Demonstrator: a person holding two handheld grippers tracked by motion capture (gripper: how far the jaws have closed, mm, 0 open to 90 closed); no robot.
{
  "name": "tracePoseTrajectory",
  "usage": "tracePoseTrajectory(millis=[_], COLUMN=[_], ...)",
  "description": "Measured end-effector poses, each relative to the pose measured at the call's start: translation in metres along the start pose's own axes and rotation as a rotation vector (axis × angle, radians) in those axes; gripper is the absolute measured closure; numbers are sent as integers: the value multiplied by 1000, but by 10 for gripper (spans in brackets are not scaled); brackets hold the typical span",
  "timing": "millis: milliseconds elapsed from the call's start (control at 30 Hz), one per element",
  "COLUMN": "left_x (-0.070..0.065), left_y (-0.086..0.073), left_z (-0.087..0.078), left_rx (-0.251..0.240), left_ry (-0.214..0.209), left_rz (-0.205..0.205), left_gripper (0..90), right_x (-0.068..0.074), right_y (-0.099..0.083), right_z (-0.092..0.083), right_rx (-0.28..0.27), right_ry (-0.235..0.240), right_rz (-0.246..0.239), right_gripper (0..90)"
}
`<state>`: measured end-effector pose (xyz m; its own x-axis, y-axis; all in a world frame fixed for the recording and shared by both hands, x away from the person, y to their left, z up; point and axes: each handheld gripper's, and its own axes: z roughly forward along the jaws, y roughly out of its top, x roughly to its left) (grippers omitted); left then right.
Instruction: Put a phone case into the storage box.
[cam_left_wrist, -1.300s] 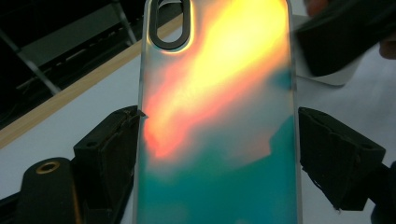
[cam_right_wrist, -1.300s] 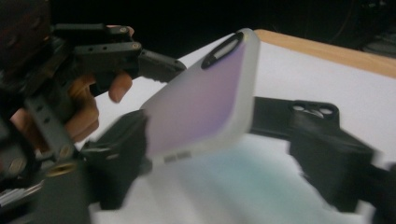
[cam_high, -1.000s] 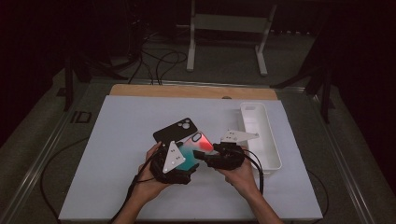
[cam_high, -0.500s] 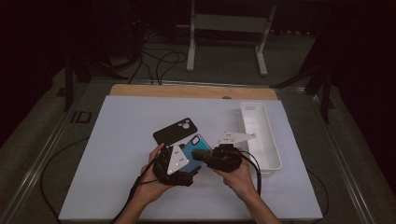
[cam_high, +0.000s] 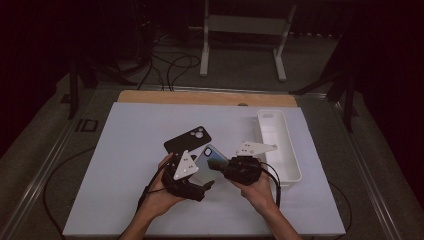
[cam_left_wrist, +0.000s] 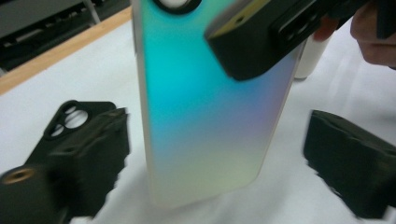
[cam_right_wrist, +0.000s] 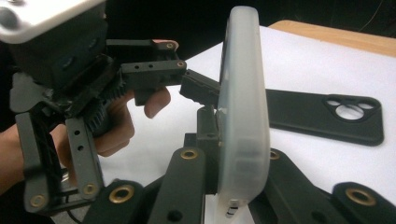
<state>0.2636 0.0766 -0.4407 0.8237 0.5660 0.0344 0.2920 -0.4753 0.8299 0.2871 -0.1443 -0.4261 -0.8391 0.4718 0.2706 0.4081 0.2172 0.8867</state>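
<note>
1. High view, nearest me: my two hands sit side by side at the near middle of the white table (cam_high: 125, 150), each holding a gripper, with the jaws turned toward each other.
2. Between them is an iridescent phone case (cam_high: 211, 162), lifted off the table and tilted.
3. My right gripper (cam_high: 226, 169) is clamped on the case. Its own view shows the case (cam_right_wrist: 243, 107) edge-on and upright, pinched between the two black jaws near its lower end.
4. My left gripper (cam_high: 207, 184) has its jaws spread wide. In its view the case (cam_left_wrist: 210, 107) stands between the two jaws with a clear gap on each side, so it grasps nothing.
5. Handling, as I judge it: the case looks thin, light and slightly flexible, with a frosted rim and a glossy back that may slip. Squeezing across the flat faces near an end, as the right jaws do, seems safest; pinching the long rims could bow it.
6. Just beyond the hands a black case (cam_high: 188, 143) lies flat on the table, camera hole at its far end.
7. Farther right, a white tray (cam_high: 295, 165) lies lengthwise near the table's right edge; it looks empty.
8. Past the table's wooden far edge (cam_high: 205, 98) there are cables and a white stand (cam_high: 243, 37) on a dark floor.
</note>
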Motion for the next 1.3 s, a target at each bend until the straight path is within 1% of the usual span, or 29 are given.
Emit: tracePoseTrajectory(millis=[33, 100, 167, 233, 267, 300, 333, 433, 533, 567, 633, 700, 733, 767, 800, 833, 867, 933, 967, 1000, 1033, 1067, 1133, 1167, 1233, 1300], left_x=[1, 4, 6, 8, 8, 10, 11, 11, 9, 9, 8, 8, 9, 9, 9, 8, 8, 7, 7, 7, 6, 6, 6, 6, 6, 6], left_y=[0, -1, -2, -4, -4, -5, -6, -8, -9, -9, -10, -10, -10, -10, -11, -11, -11, -12, -12, -12, -12, -12, -12, -12, -12, -12], left_z=[0, 0, -1, -1, -1, 0, 0, 2, 3, 3, 3, 3, 3, 3, 3, 4, 4, 4, 4, 4, 4, 3, 3, 3, 3, 3], left_rx=[-2, -1, -1, -2, -2, 0, 5, 11, 16, 17, 19, 26, 25, 25, 25, 29, 35, 44, 44, 45, 46, 47, 43, 43, 44, 44], left_ry=[-8, -34, -51, -83, -83, -108, -122, -149, -183, -192, -213, -226, -239, -239, -259, -265, -266, -272, -272, -282, -287, -295, -297, -300, -302, -310], left_rz=[-12, -30, -45, -56, -56, -69, -74, -75, -67, -66, -59, -54, -55, -55, -49, -47, -39, -25, -25, -20, -14, -10, -7, -6, -2, -2], left_gripper=[25, 20, 14, 14, 15, 16, 21, 68, 159, 169, 232, 294, 323, 344, 344, 376, 387, 441, 487, 487, 540, 566, 621, 648, 739, 810], right_x=[0, 0, 0, 2, 3, 5, 6, 10, 13, 13, 12, 12, 11, 11, 11, 11, 11, 10, 10, 9, 7, 6, 5, 5, 4, 5], right_y=[0, 1, 2, 4, 5, 6, 6, 8, 9, 9, 9, 9, 9, 9, 9, 10, 10, 10, 10, 10, 9, 9, 10, 10, 10, 10], right_z=[-1, -3, -5, -6, -7, -8, -8, -10, -11, -11, -11, -12, -13, -13, -13, -14, -14, -15, -15, -16, -17, -18, -19, -20, -21, -20], right_rx=[0, -8, -16, -11, -6, -5, -8, -14, -21, -26, -29, -28, -28, -28, -31, -32, -25, -24, -24, -17, -13, -16, -21, -22, -25, -26], right_ry=[-1, 4, 14, 29, 49, 58, 69, 110, 152, 161, 177, 188, 192, 192, 200, 205, 206, 206, 206, 203, 202, 203, 202, 202, 194, 166], right_rz=[-5, -14, -20, -35, -61, -72, -84, -121, -144, -145, -158, -150, -155, -155, -156, -164, -173, -189, -189, -194, -195, -193, -201, -197, -203, -204], right_gripper=[867, 867, 867, 866, 866, 866, 866, 865, 865, 865, 865, 865, 865, 865, 865, 865, 865, 861, 861, 861, 855, 849, 819, 799, 695, 603])
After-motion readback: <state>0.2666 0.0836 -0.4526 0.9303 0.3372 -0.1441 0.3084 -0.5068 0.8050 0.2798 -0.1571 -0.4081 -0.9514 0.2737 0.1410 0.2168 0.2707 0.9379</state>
